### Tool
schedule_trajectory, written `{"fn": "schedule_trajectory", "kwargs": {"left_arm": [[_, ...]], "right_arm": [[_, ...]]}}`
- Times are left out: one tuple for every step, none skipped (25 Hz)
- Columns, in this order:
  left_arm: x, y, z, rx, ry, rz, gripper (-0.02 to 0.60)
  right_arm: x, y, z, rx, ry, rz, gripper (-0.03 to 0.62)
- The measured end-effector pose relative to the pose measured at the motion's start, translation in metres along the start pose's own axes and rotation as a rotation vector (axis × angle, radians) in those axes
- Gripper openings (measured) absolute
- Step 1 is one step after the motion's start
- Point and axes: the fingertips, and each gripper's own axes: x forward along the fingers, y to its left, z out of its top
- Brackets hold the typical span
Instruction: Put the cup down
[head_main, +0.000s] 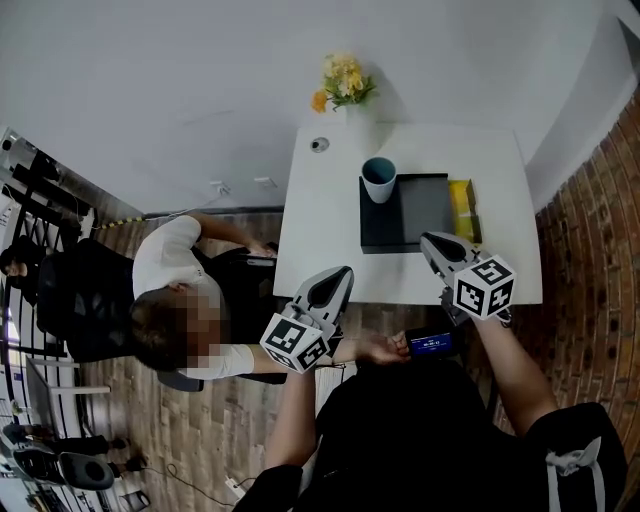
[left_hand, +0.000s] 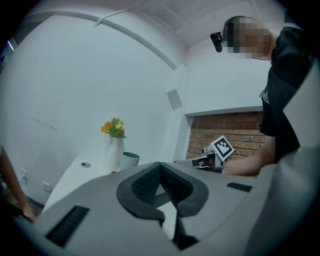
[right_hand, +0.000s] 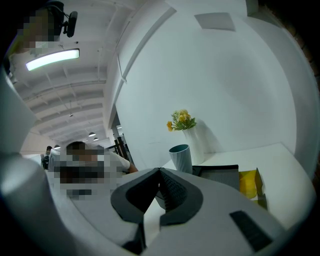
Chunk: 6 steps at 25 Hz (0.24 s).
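Cup (head_main: 378, 179) stands upright on far left corner of dark tray (head_main: 425, 213), on white table (head_main: 320, 220). Left gripper (head_main: 335, 284) and right gripper (head_main: 437, 246) both closed, empty, at table's near edge, well apart from cup.

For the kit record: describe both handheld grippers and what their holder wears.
The left gripper and the right gripper both have light grey, tapering shells with black ribbed fingers. Each carries a white cube printed with black square markers. The holder wears black clothing.
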Motion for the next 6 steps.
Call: {"fn": "schedule_trajectory", "kwargs": {"left_arm": [[-0.0001,-0.0008,-0.0002,-0.003,-0.002,-0.002,0.008],[-0.0003,-0.0014,-0.0003,-0.004,-0.004,-0.003,0.008],[-0.0006,-0.0018,-0.0001,-0.005,-0.006,-0.004,0.008],[-0.0008,-0.0021,0.0002,-0.005,-0.007,-0.005,0.008],[-0.0011,-0.0023,0.0007,-0.004,-0.008,-0.006,0.008],[-0.0014,-0.0025,0.0012,-0.004,-0.009,-0.007,0.008]], "right_arm": [[-0.0004,0.0001,-0.0003,0.000,0.001,-0.001,0.014],[-0.0007,0.0004,-0.0006,0.000,0.001,-0.001,0.014],[-0.0007,0.0008,-0.0008,-0.001,0.002,-0.001,0.014],[-0.0005,0.0012,-0.0006,-0.002,0.001,-0.001,0.014],[-0.0004,0.0017,-0.0002,-0.003,0.000,-0.001,0.014],[-0.0002,0.0021,0.0002,-0.003,0.000,0.000,0.014]]}}
